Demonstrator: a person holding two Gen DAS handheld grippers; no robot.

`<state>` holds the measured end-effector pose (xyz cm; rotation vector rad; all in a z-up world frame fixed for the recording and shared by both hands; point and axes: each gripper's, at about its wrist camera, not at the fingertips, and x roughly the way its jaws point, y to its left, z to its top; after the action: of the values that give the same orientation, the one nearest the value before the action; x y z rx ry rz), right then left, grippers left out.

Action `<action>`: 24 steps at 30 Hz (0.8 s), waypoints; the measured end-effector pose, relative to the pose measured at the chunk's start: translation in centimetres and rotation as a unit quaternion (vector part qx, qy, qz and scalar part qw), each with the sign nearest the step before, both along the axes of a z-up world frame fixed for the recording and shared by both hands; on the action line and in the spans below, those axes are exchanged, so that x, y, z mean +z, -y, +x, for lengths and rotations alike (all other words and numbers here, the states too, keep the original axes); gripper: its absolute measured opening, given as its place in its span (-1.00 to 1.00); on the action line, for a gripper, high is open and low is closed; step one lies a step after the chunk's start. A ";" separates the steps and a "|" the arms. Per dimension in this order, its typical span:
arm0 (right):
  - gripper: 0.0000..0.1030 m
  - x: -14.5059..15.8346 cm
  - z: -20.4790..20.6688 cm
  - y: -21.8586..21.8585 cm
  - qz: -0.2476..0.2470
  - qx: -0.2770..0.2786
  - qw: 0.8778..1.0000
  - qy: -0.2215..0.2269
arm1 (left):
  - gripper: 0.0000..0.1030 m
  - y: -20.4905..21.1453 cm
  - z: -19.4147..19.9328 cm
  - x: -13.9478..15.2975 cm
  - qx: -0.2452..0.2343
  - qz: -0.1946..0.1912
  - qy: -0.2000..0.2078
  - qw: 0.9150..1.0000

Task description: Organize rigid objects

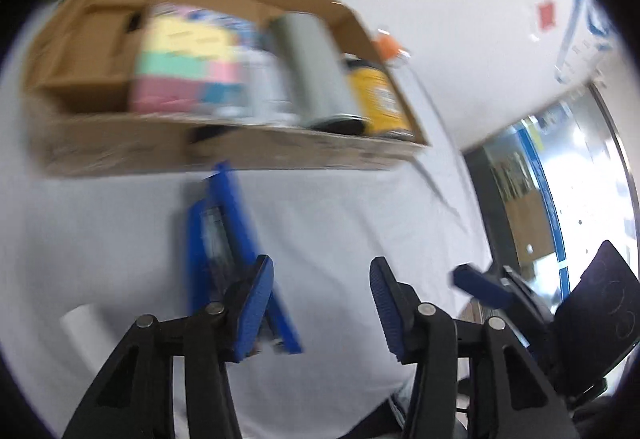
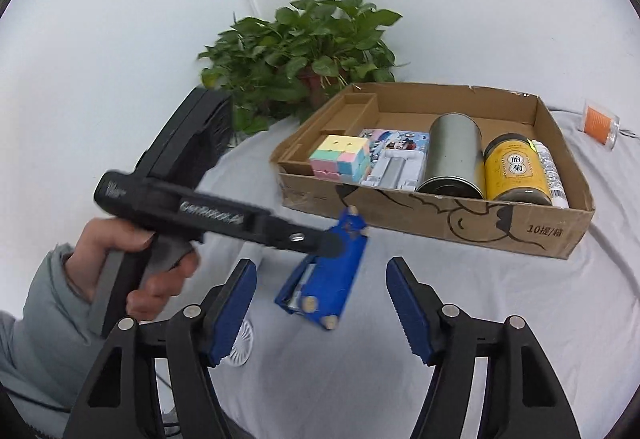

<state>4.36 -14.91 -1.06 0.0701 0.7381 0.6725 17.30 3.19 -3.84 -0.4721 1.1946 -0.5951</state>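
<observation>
A blue toy truck [image 2: 325, 279] lies on the white cloth, just ahead of the right gripper [image 2: 320, 309] and slightly left of its centre line. It rests tilted, pale wheels showing. In the left wrist view the same blue truck [image 1: 224, 239] appears blurred, beginning at the left gripper's [image 1: 322, 309] left finger and stretching away from it; whether the finger touches it cannot be told.

Beyond the truck, ahead and to the right of the right gripper, sits a shallow cardboard box [image 2: 440, 215]. It already holds a row of things: a pastel puzzle cube [image 2: 339, 159], a boxed white item [image 2: 396, 163], a grey metal canister [image 2: 454, 155], a yellow-labelled jar [image 2: 516, 171] and a white tube [image 2: 552, 175] at the far right. The left part of the box, with its cardboard dividers, looks free. So the sorting seems well along; the truck appears to be a piece left outside. A small orange-capped clear container [image 2: 598, 123] also stands on the cloth past the box's right corner, and a white disc-shaped object [image 2: 240, 347] lies close beneath the right gripper's left finger [image 2: 236, 303].

Both grippers are spread wide and hold nothing. The left gripper, seen from the right wrist camera, reaches in from the left with its tip [image 2: 332, 243] over the truck's far end, gripped by a bare hand [image 2: 148, 263] in a grey sleeve. A potted green plant [image 2: 304, 51] stands behind the box.
</observation>
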 end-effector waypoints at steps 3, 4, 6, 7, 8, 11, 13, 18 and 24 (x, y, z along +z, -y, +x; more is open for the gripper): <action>0.29 -0.6 -0.8 1.4 0.000 -0.015 1.000 -0.001 | 0.00 4.4 -0.7 2.4 -0.057 -0.005 0.038 0.998; 0.31 -1.0 -0.7 1.5 -0.006 -0.019 1.000 -0.011 | 0.09 4.9 -0.8 3.0 -0.061 0.000 0.049 0.997; 0.32 -2.5 -0.3 1.3 -0.020 -0.023 0.999 -0.038 | 0.21 4.6 -1.3 4.2 -0.047 0.014 0.070 0.996; 0.32 -3.1 -0.5 0.8 -0.027 -0.023 0.998 -0.044 | 0.21 3.7 -1.5 4.5 -0.026 0.023 0.074 0.997; 0.32 -3.9 -0.4 -0.5 -0.038 -0.019 0.998 -0.047 | 0.21 2.7 -1.7 4.5 -0.004 0.035 0.076 0.997; 0.32 -5.9 0.2 -4.7 -0.064 -0.014 0.997 -0.050 | 0.21 -1.0 -2.2 3.6 0.061 0.067 0.061 0.994; 0.32 -7.7 1.0 -7.5 -0.094 -0.017 0.993 -0.065 | 0.21 -3.4 -3.1 3.0 0.092 0.066 0.053 0.992; 0.09 -10.5 2.0 -9.8 -0.141 -0.054 0.986 -0.069 | 0.21 -6.5 -5.1 3.0 0.123 0.069 0.056 0.988; -0.14 -11.6 3.2 0.0 0.150 -0.072 0.960 -0.226 | 0.21 -6.4 -5.5 3.3 0.130 0.060 0.065 0.988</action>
<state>7.53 -14.95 -12.66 0.5670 1.0530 0.6296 11.78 9.64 -0.57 -0.4701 1.0188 -0.3229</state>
